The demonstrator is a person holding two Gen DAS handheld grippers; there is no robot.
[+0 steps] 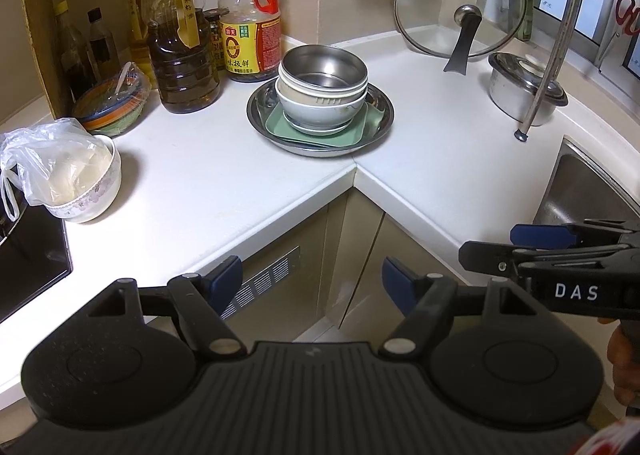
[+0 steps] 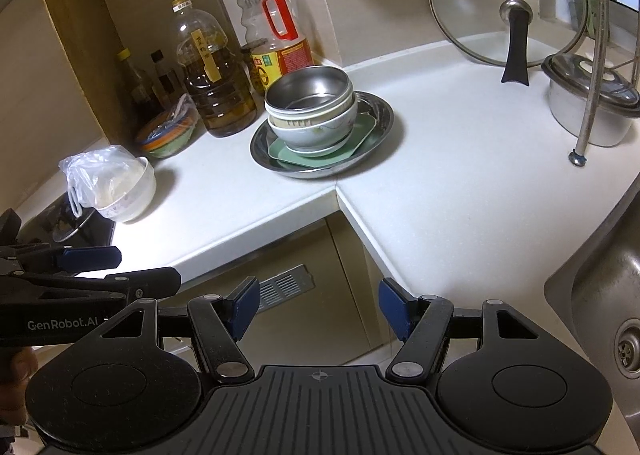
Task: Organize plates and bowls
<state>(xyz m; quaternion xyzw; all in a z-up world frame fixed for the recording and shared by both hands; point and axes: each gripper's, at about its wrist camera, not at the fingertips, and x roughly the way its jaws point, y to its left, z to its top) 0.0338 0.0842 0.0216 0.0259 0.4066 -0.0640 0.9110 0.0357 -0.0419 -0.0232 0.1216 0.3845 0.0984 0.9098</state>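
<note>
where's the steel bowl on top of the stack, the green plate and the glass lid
steel bowl (image 1: pixel 323 67), left wrist view, on its inner wall
green plate (image 1: pixel 280 127), left wrist view, on its bare left corner
glass lid (image 2: pixel 472 3), right wrist view, on the clear glass left of the knob

Bowls (image 1: pixel 323 95) sit stacked on plates (image 1: pixel 320 135) mid-tabletop (image 1: pixel 420 143); bottles (image 1: pixel 184 55) stand far left behind them, a bagged bowl (image 1: pixel 86 183) near left, lidded pot (image 1: pixel 524 89) and sink (image 1: pixel 588 191) right.

Steel bowl (image 1: pixel 324 69) nested upright in stacked white bowls (image 1: pixel 320 107), on green square plates (image 1: pixel 320 131), inside round steel plate (image 1: pixel 380 111), at counter (image 1: pixel 224 171) corner
</note>
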